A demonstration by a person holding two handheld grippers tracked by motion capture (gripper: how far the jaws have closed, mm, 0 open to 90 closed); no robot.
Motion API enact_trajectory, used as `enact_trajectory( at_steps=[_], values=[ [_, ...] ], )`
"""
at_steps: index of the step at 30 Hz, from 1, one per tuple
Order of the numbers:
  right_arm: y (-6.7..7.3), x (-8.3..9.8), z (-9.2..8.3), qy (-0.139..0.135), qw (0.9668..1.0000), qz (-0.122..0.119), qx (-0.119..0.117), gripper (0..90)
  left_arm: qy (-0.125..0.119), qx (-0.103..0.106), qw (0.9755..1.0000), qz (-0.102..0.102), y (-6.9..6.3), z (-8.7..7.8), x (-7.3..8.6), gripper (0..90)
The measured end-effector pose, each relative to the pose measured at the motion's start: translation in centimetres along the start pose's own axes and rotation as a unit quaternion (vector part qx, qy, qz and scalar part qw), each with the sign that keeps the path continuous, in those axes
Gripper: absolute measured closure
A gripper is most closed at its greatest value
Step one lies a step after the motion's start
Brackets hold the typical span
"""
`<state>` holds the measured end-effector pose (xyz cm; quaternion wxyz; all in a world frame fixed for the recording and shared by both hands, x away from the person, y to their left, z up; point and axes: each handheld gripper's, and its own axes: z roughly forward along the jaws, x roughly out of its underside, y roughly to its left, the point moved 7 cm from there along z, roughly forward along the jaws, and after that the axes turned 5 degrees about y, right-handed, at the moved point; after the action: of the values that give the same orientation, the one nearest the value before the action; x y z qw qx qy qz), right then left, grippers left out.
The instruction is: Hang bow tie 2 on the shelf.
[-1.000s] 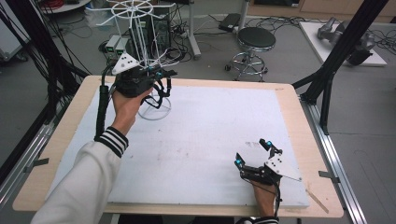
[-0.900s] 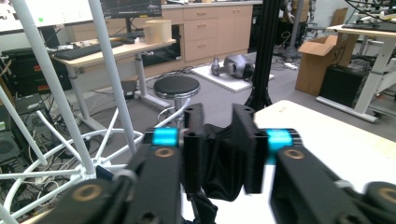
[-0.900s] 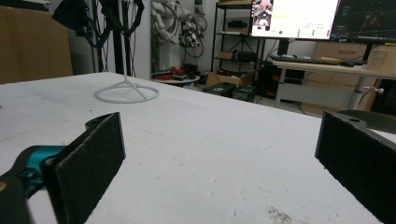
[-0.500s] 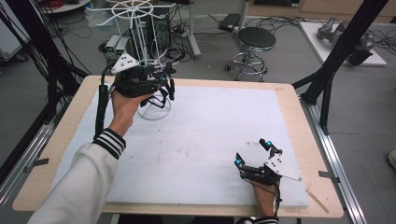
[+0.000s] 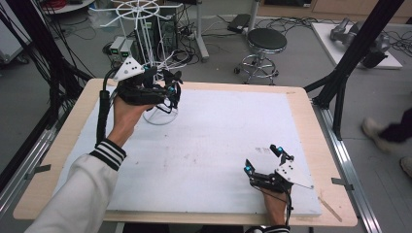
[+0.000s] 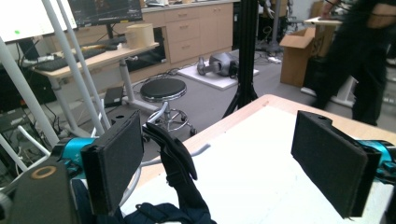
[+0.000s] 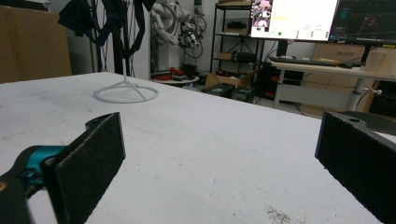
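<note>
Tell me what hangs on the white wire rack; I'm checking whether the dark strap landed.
A dark strap drapes over a white rack arm, between the open left tongs, whose jaws have just been opening. Its lower end is hidden by the tongs.

tongs (image 5: 171, 91): black, teal joints, grey plates | cable: black | sleeve (image 5: 92, 180): white, striped cuff

White board mostly lying open; clutter sitting at the far-left corner.
The wire rack (image 5: 145, 58) and its ring base (image 5: 159, 115) are blocking that corner, with a dark strap (image 6: 180, 172) hanging off it just beside the left gripper (image 5: 167, 90). The right gripper (image 5: 265, 162) is occupying the near-right edge.
</note>
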<state>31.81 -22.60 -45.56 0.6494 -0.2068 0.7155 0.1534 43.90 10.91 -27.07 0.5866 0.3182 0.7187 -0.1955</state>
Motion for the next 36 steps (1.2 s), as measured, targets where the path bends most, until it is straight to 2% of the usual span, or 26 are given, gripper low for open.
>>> enact_trajectory(
  at_steps=[3, 9, 12, 19, 25, 28, 32, 36],
  values=[
    [0.0, 0.0, 0.0, 0.0, 1.0, -0.003, 0.0, 0.8, -0.001, 0.006, 0.9998, 0.019, -0.3, -1.0, 0.2, 14.2],
    [0.0, 0.0, -0.1, -0.003, 1.0, -0.001, 0.0, 0.8, -0.011, 0.022, 0.999, 0.038, -0.5, -3.7, 1.1, 12.4],
    [-0.1, 0.0, -0.1, -0.004, 1.0, -0.001, 0.0, 0.8, -0.02, 0.029, 0.9988, 0.034, -0.4, -5.0, 1.9, 12.4],
    [0.0, 0.0, -0.1, -0.002, 1.0, 0.002, 0.001, 0.8, -0.027, 0.021, 0.9987, 0.038, -0.1, -7.6, 4.9, 12.4],
    [0.0, 0.0, -0.1, -0.002, 1.0, 0.002, 0.002, 0.8, -0.038, 0.009, 0.999, 0.022, 0.4, -10.0, 8.8, 12.3],
    [0.0, 0.0, -0.1, -0.002, 1.0, -0.001, 0.002, 0.8, -0.044, 0.003, 0.999, 0.005, 0.8, -11.0, 11.1, 12.4],
    [0.0, 0.0, -0.1, -0.002, 1.0, -0.003, 0.004, 0.8, -0.039, -0.014, 0.9991, 0.001, 1.2, -12.1, 14.4, 12.4],
    [0.0, 0.0, -0.1, -0.002, 0.9999, -0.008, 0.008, 0.8, -0.046, -0.03, 0.9983, -0.017, 1.5, -12.9, 17.4, 12.3]
  ],
)
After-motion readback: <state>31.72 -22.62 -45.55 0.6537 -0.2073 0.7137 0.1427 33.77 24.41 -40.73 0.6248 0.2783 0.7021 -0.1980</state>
